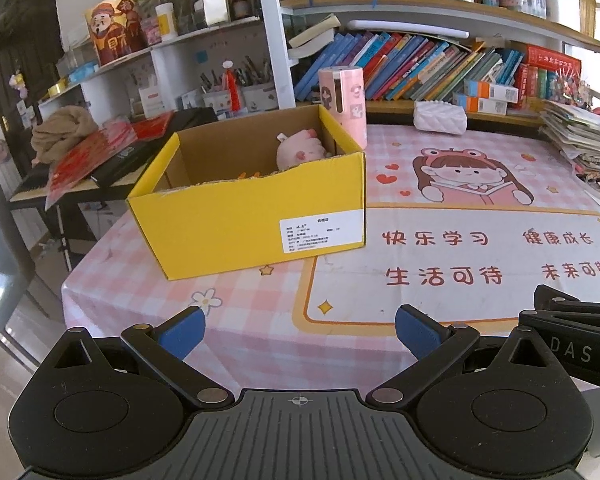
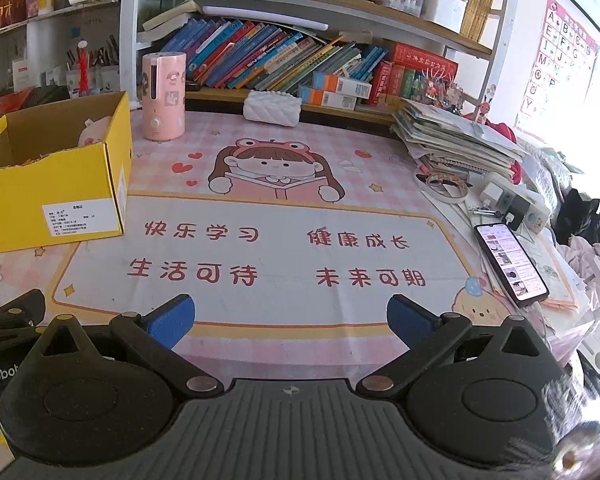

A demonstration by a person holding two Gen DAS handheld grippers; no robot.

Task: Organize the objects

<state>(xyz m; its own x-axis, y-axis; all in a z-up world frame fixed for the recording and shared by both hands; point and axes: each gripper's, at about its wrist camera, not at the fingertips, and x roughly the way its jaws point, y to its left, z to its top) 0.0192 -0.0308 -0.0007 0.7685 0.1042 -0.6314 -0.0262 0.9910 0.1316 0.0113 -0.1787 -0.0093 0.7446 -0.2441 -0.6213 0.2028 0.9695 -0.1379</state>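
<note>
Yellow cardboard box [image 1: 256, 216] sits at the table's left side on the pink checked tablecloth [image 1: 260, 320], top open. Inside, at the far right corner, a pink plush toy [image 1: 300, 150]; something orange at the near wall, too hidden to identify. A pink cylindrical appliance [image 2: 164, 96] stands upright just behind the box.

Handling, judged: plush is soft and light, will squash under the pads, so a mid-body pinch should do. The cylinder looks smooth, rigid and wide; a grip low on the body seems safest, as it could tip. Box walls are thin card, likely to flex if pinched at 1 edge.

Left gripper [image 1: 298, 332]: jaws spread wide, holding nothing, hovering above the cloth. Right gripper [image 2: 290, 320]: likewise wide apart, nothing held, touching nothing.
</note>
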